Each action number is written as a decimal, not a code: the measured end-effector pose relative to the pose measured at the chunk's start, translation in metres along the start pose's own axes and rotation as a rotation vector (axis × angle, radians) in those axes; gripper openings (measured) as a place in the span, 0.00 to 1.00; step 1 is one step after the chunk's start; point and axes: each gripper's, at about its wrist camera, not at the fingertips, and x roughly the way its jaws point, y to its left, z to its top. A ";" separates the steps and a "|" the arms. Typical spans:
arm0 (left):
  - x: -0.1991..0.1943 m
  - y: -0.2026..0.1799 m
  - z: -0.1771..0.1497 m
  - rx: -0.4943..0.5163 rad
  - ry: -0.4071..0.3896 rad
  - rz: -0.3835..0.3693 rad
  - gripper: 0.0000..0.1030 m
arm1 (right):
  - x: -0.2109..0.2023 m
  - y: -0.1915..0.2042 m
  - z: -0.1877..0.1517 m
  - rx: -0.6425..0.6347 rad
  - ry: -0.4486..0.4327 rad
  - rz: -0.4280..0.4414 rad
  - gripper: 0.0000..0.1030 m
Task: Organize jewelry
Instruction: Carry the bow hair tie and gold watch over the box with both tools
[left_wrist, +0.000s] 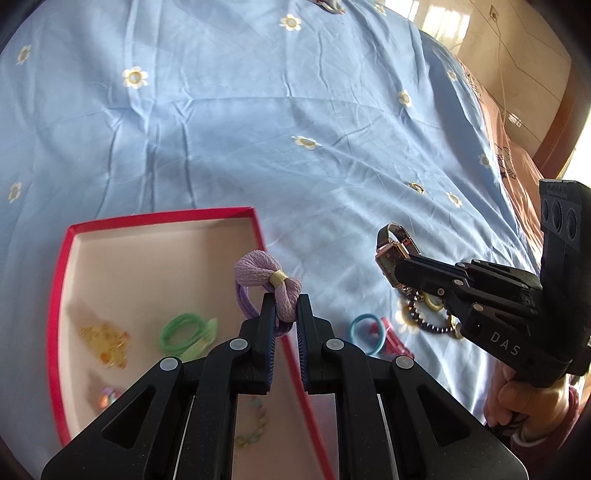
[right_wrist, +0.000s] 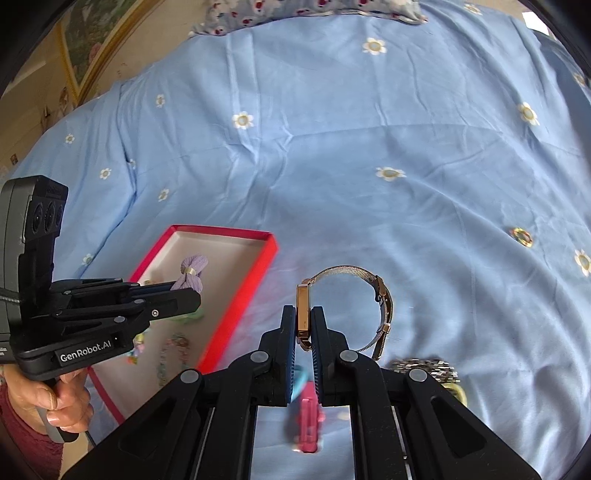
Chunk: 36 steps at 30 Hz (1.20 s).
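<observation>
Fingers of both grippers are clamped: left gripper (left_wrist: 286, 314) on a soft, light bow tie (left_wrist: 267, 282) above the box (left_wrist: 55, 295), lower centre; right gripper (right_wrist: 303, 325) pinching the stiff, slippery watch (right_wrist: 303, 314) by its case.

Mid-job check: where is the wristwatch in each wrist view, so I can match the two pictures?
Left wrist view: wristwatch right of centre, clamped in the right gripper.
Right wrist view: wristwatch at centre, its case between the pads.
Shared landmark: red box, left of the watch in both.
</observation>
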 end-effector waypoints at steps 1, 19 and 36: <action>-0.003 0.003 -0.002 -0.004 -0.002 0.003 0.09 | 0.000 0.005 0.000 -0.005 0.000 0.007 0.07; -0.051 0.062 -0.052 -0.113 -0.034 0.064 0.09 | 0.016 0.081 -0.012 -0.090 0.043 0.103 0.07; -0.053 0.107 -0.079 -0.179 -0.008 0.123 0.09 | 0.047 0.127 -0.025 -0.143 0.108 0.147 0.07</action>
